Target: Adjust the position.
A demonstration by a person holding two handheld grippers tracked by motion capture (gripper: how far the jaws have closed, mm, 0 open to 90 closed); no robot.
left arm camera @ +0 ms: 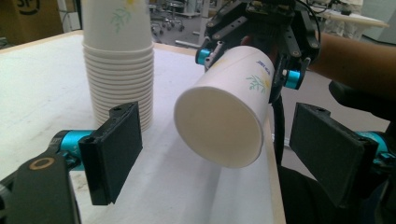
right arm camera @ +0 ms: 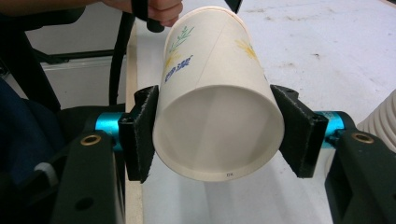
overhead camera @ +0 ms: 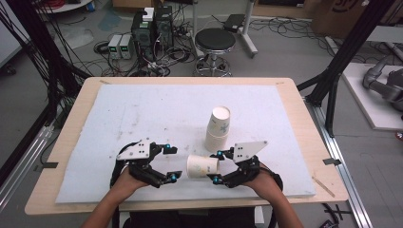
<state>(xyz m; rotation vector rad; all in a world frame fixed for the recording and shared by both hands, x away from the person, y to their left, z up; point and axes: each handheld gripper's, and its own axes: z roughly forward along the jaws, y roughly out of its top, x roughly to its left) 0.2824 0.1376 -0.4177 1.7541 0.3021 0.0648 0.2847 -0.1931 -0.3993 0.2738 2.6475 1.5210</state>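
Nearest the person, the right gripper (overhead camera: 216, 166) has its fingers (right arm camera: 140, 135) clamped on a single paper cup (overhead camera: 202, 166), one pad on each side of the wall near the closed base, so the cup lies on its side in the air just above the front of the tabletop (overhead camera: 119, 118). In the right gripper view the base faces the camera, and the open mouth points away toward the left gripper (overhead camera: 172, 164). That gripper waits just across from the mouth with its fingers (left arm camera: 114, 154) spread wide and nothing between them. The step in hand looks like a handover or a re-grip of the cup. To do it well, the left fingers should close gently on the wall just behind the rim, where the rolled edge stiffens the paper, and squarely across the cup's width so that it does not squirt out. The right grip should hold until the left one is firm, since thin paper dents easily. Farther back, the stack of cups (overhead camera: 218, 129) stands upside down on the white mat (overhead camera: 142, 109), near the held cup but not touching it; any swing toward it should stay slow so the stack is not knocked over.
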